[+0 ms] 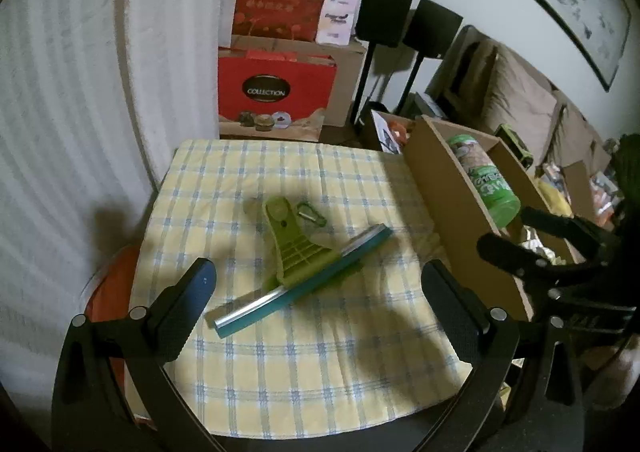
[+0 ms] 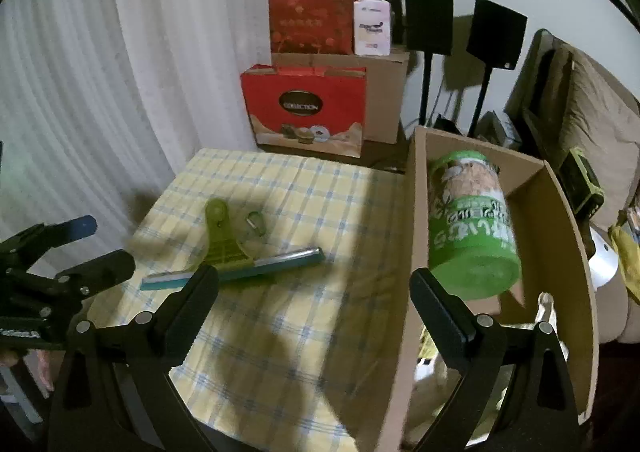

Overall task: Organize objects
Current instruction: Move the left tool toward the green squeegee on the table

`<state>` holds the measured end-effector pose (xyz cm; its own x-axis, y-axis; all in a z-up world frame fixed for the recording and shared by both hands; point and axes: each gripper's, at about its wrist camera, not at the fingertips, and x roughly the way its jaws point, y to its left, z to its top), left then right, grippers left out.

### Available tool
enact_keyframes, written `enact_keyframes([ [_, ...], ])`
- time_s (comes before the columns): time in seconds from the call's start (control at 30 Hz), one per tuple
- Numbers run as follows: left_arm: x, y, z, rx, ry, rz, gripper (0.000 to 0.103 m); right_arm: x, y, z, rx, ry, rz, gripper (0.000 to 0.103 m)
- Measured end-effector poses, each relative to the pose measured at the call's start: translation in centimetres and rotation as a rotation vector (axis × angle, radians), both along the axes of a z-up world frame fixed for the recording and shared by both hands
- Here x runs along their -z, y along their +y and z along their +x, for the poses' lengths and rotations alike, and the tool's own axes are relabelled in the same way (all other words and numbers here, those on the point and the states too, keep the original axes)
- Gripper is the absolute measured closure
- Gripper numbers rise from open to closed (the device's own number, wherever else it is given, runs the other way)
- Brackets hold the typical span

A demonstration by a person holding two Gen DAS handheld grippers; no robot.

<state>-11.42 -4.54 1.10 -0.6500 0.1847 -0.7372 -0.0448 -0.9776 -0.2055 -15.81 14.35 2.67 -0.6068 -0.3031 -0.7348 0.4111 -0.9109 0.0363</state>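
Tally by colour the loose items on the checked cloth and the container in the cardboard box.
Green and teal: 1, the squeegee
Green only: 2, the carabiner beside its handle and the canister lying in the cardboard box
Total: 3

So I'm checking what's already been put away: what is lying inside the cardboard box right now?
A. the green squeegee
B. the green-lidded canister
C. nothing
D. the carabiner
B: the green-lidded canister lies on its side inside the cardboard box, while the squeegee and carabiner are on the checked cloth beside it.
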Motion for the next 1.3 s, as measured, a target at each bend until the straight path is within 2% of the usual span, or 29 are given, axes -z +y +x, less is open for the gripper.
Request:
enact_keyframes([
  [0.47, 1.0, -1.9, 1.3, -0.049, 0.008, -0.017, 0.000, 1.3, -2.4, 1.6, 0.028, 0.009, -0.027, 0.006],
  [1.3, 4.7, -6.2, -0.4, -0.118, -0.049, -0.036, 0.000, 4.0, -5.1, -0.4, 0.024, -0.043, -0.006, 0.006],
])
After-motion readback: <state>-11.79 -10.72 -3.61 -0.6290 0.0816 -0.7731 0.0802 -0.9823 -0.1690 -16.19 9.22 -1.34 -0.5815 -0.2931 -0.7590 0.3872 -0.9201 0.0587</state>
